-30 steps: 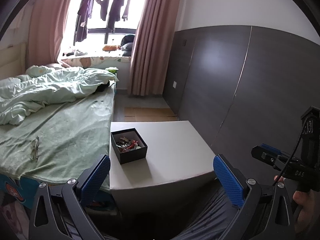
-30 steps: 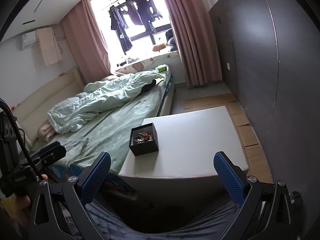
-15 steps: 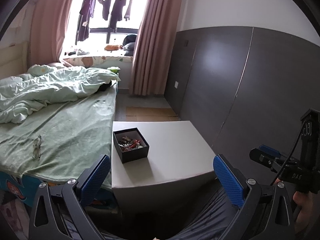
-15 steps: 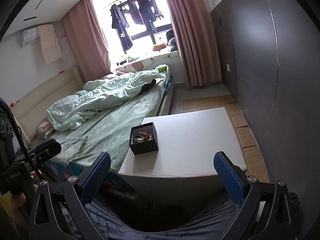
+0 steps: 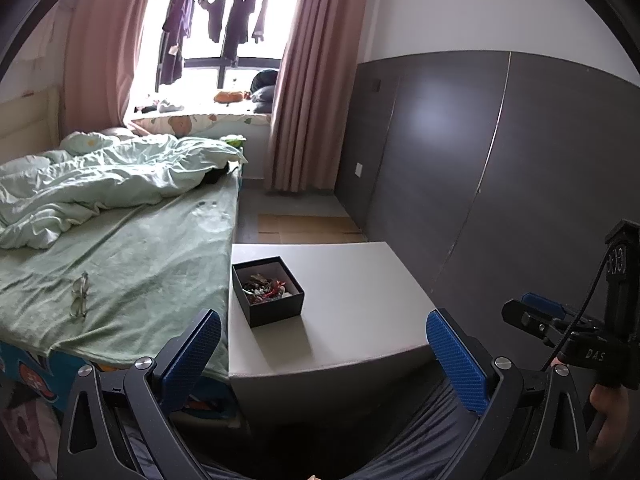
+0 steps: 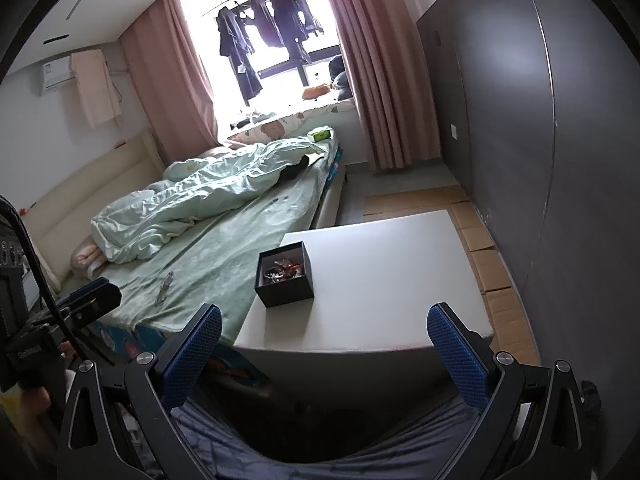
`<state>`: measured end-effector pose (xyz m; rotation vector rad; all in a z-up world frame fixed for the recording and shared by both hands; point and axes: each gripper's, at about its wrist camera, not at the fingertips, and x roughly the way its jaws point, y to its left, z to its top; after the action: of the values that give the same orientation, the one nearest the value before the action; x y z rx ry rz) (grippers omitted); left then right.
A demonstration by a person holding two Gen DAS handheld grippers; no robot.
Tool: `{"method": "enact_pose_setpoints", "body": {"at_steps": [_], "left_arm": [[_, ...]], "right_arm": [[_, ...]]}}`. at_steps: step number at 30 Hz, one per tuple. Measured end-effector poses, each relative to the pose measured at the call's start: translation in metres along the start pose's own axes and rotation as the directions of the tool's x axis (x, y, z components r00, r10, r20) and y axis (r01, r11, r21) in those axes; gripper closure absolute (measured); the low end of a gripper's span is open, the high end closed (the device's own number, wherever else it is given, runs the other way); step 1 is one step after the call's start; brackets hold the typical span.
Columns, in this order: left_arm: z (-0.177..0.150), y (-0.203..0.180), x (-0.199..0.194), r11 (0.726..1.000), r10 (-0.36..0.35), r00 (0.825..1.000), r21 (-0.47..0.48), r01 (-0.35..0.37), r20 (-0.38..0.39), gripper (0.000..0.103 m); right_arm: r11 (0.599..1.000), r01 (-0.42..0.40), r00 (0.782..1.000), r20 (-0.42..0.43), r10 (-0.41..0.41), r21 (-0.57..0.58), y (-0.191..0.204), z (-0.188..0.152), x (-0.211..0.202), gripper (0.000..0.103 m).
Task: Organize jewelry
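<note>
- Currently, the left gripper (image 5: pixel 323 354) is held above the person's lap, short of the table (image 5: pixel 360 304); its blue-padded fingers (image 5: pixel 192 354) stand wide apart with nothing between them.
- The right gripper (image 6: pixel 324 354) is held the same way, fingers (image 6: pixel 456 354) spread wide and holding nothing.
- Each gripper also appears at the edge of the other's view: the right one at the far right of the left view (image 5: pixel 560 328), the left one at the far left of the right view (image 6: pixel 80 304).
- The box (image 5: pixel 268 291) is black, square and lidless. It sits upright on the white table, near the left edge, the side next to the bed (image 5: pixel 120 252).
- The jewelry (image 5: pixel 267 287) lies in a tangled heap inside the box; red and metallic pieces show, but single items are too small to tell apart.
- Both grippers are well apart from the box.
- The rest of the tabletop shows only the box's shadow.
- Glasses (image 5: pixel 80 296) lie on the green bed sheet, left of the table.
- A rumpled duvet (image 5: pixel 104 184) covers the far part of the bed.
- Pink curtains (image 5: pixel 304 80) frame a bright window with dark clothes (image 5: pixel 224 28) hanging in it.
- A dark panelled wall (image 5: pixel 500 180) runs along the right side.
</note>
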<state>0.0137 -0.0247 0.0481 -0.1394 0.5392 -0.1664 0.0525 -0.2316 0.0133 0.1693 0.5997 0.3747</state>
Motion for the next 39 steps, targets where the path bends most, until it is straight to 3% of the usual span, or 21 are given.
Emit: {"method": "enact_pose_setpoints", "body": {"at_steps": [39], "left_arm": [[-0.0017,-0.0046,-0.0025,0.999,0.040,0.999,0.031,-0.041,0.026,0.000]], "right_arm": [[1.000,0.003,1.000,-0.010,-0.003,-0.004,0.0015,-0.0051,0.0019,0.000]]}}
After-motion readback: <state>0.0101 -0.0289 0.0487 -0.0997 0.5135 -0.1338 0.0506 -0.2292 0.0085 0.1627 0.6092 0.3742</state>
